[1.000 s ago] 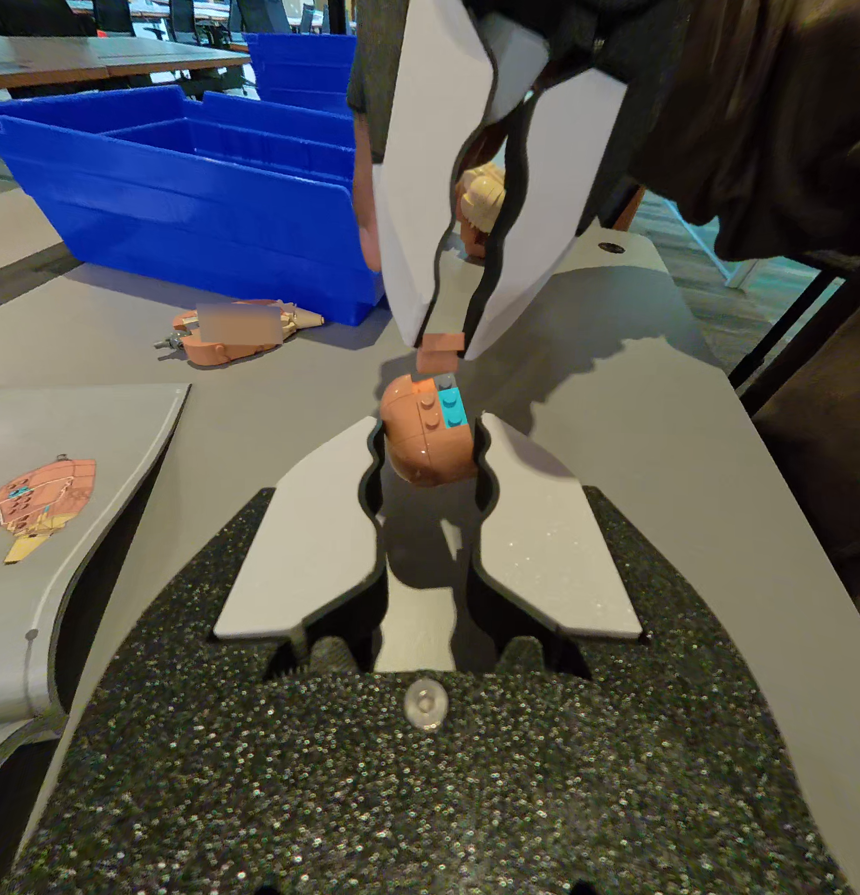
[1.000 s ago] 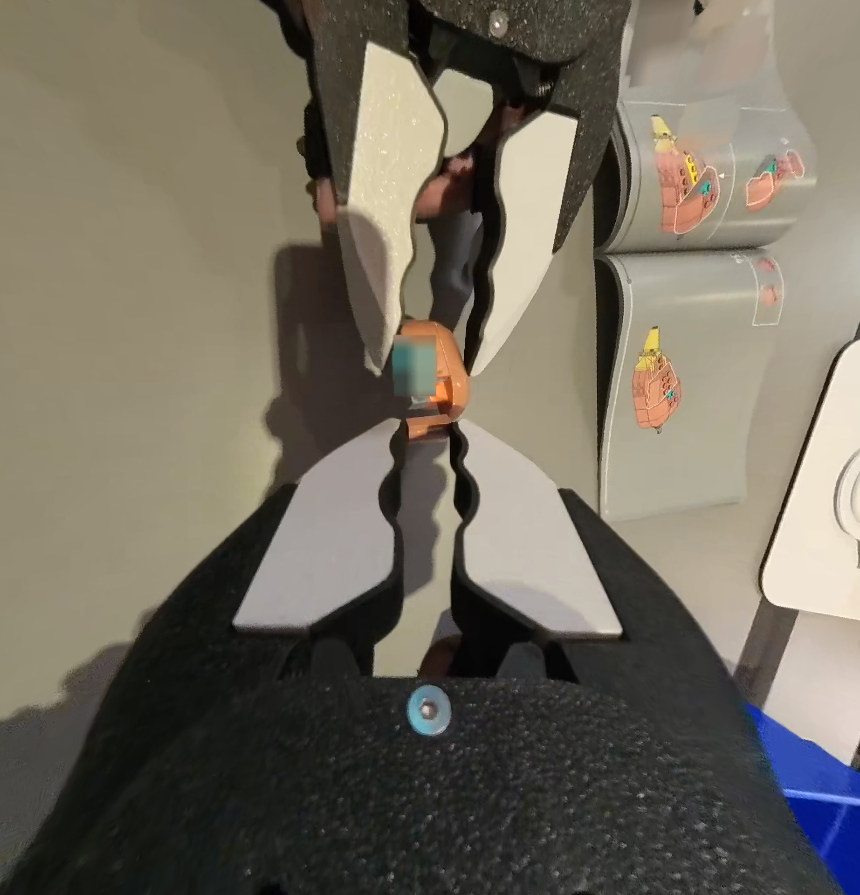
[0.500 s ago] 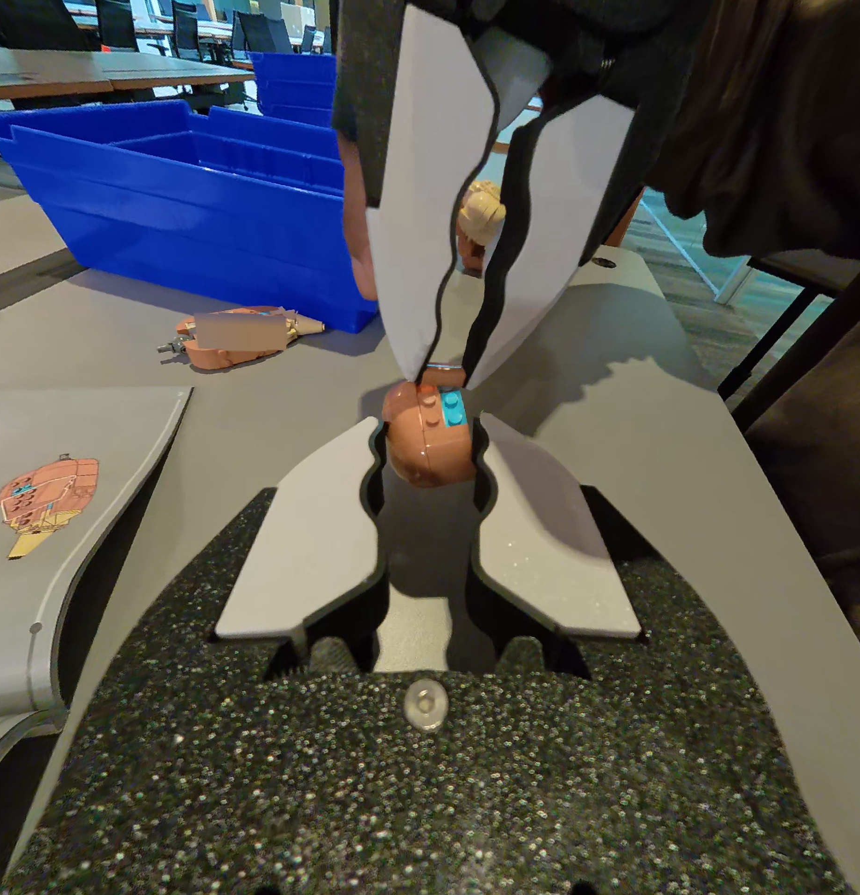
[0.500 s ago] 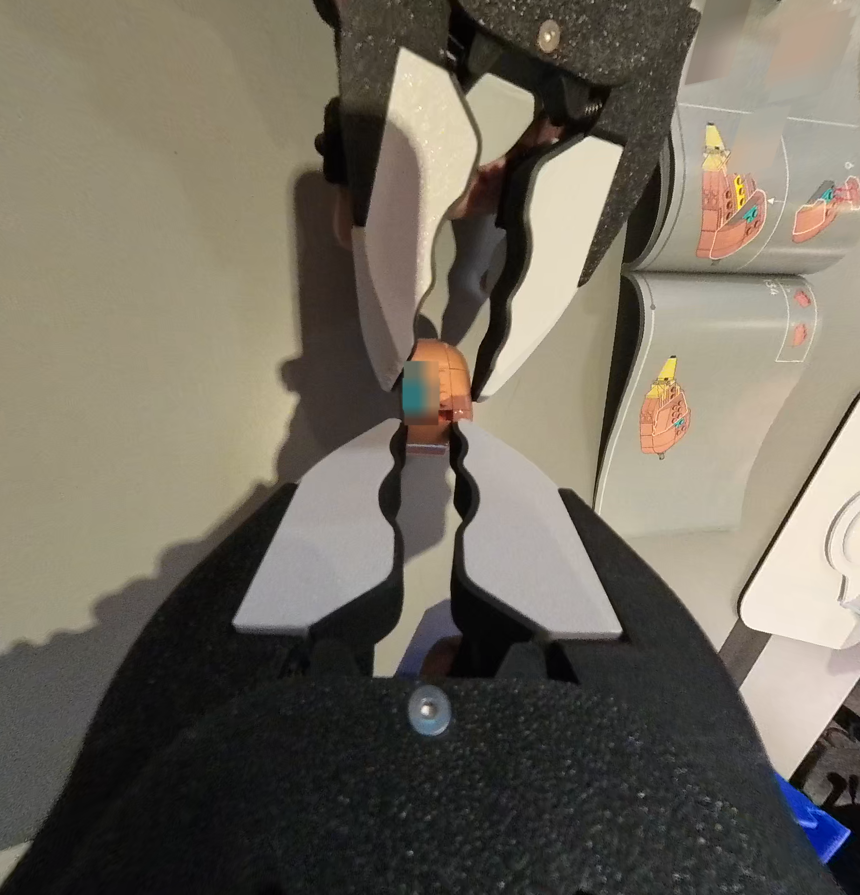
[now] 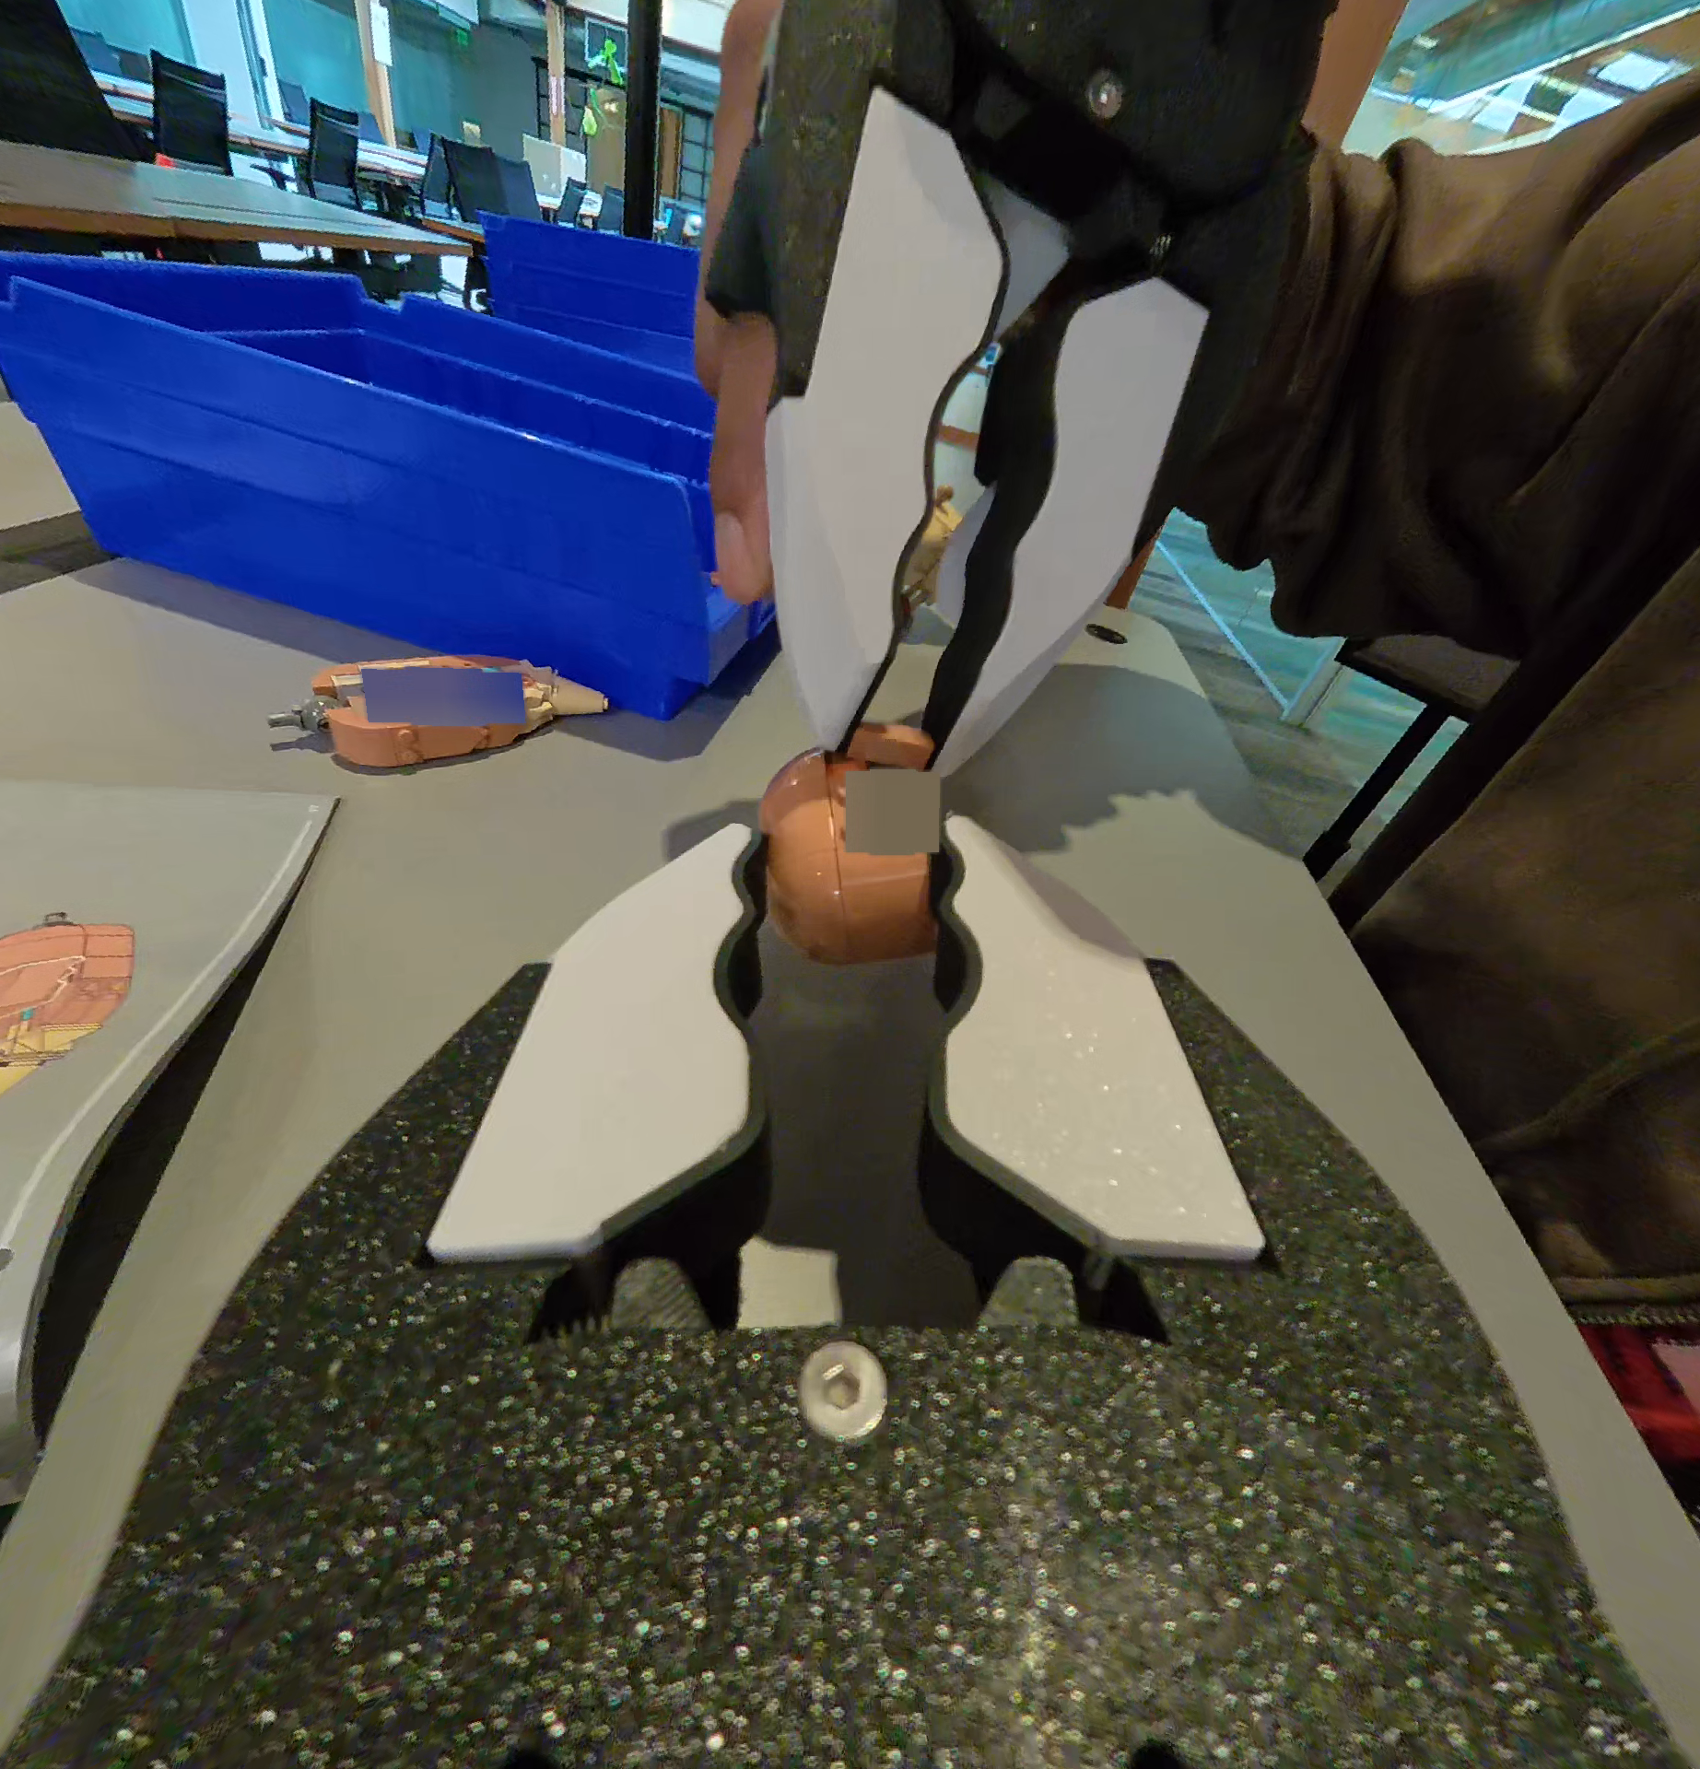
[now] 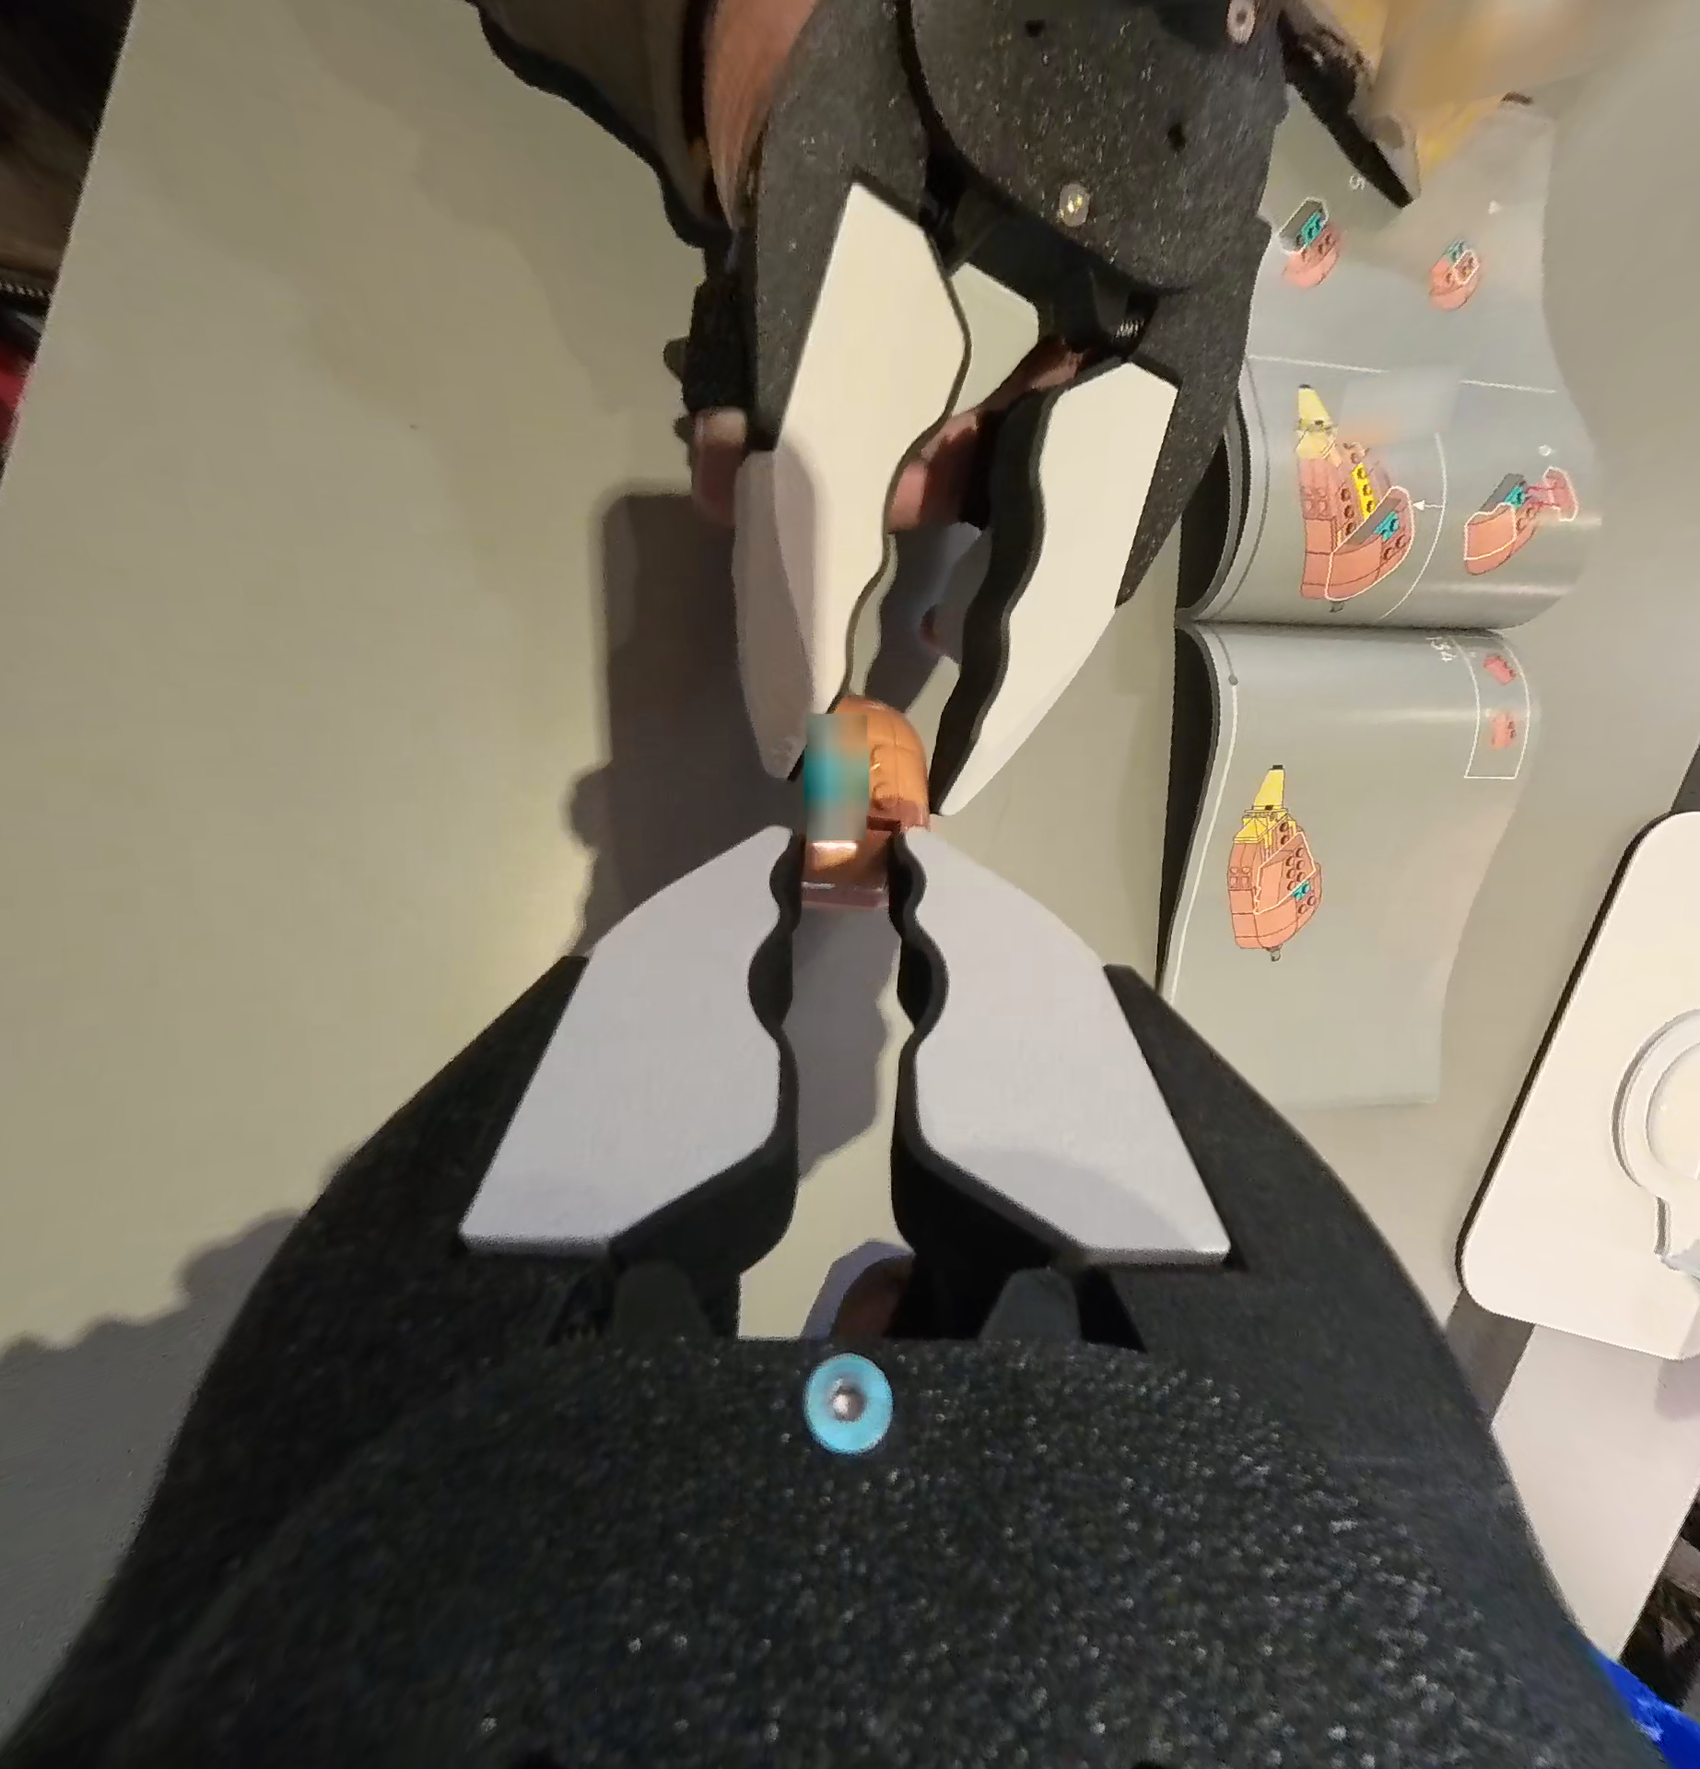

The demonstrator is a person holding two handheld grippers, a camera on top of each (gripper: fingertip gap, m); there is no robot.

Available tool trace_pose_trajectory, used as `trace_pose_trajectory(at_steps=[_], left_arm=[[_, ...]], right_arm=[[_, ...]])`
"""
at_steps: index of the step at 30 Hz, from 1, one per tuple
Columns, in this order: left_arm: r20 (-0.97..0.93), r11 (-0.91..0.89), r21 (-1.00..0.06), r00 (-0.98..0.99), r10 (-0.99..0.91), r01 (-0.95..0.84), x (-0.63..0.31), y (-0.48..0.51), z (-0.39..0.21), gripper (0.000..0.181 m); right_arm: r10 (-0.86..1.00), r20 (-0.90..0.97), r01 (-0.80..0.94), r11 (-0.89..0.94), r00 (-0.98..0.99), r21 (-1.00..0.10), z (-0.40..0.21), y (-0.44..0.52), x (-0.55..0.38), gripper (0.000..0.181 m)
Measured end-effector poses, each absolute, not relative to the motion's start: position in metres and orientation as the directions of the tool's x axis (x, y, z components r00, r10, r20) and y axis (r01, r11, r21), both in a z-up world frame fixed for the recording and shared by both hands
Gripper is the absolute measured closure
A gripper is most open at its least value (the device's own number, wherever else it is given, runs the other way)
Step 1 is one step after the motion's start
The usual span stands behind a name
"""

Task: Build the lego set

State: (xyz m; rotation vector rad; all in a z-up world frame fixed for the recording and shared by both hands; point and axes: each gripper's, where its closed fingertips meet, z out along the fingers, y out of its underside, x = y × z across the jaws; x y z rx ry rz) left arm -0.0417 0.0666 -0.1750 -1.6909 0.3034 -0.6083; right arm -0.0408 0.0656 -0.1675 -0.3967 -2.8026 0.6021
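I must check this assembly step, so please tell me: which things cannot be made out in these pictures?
- Left wrist view: studded top of the rounded lego piece, under a mosaic patch.
- Right wrist view: small brown brick contact, blurred and patched.
- Left wrist view: second lego assembly, middle patched.

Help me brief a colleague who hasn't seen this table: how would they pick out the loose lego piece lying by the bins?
Start at the blue bins on the grey table. At the foot of the nearest bin lies a long brown lego sub-assembly with a tan pointed end. Unlike the rounded brown lego chunk in the left gripper, nothing holds it.
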Motion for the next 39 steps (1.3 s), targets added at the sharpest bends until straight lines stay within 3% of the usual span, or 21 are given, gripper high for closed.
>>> trace_pose_trajectory(at_steps=[33, 37, 39], left_arm=[[0.337, -0.208, -0.942, 0.751, -0.568, 0.265, -0.041, 0.061, -0.164, 0.155], [0.298, -0.277, -0.946, 0.783, -0.546, 0.167, -0.035, 0.063, -0.179, 0.156], [0.274, -0.3, -0.946, 0.8, -0.534, 0.124, -0.033, 0.064, -0.184, 0.165]], right_arm=[[0.341, 0.163, 0.21, 0.823, -0.926, -0.528, -0.159, 0.061, -0.041, 0.16], [0.356, 0.118, 0.244, 0.811, -0.927, -0.532, -0.178, 0.062, -0.034, 0.161], [0.371, 0.12, 0.255, 0.806, -0.921, -0.534, -0.192, 0.064, -0.032, 0.162]])
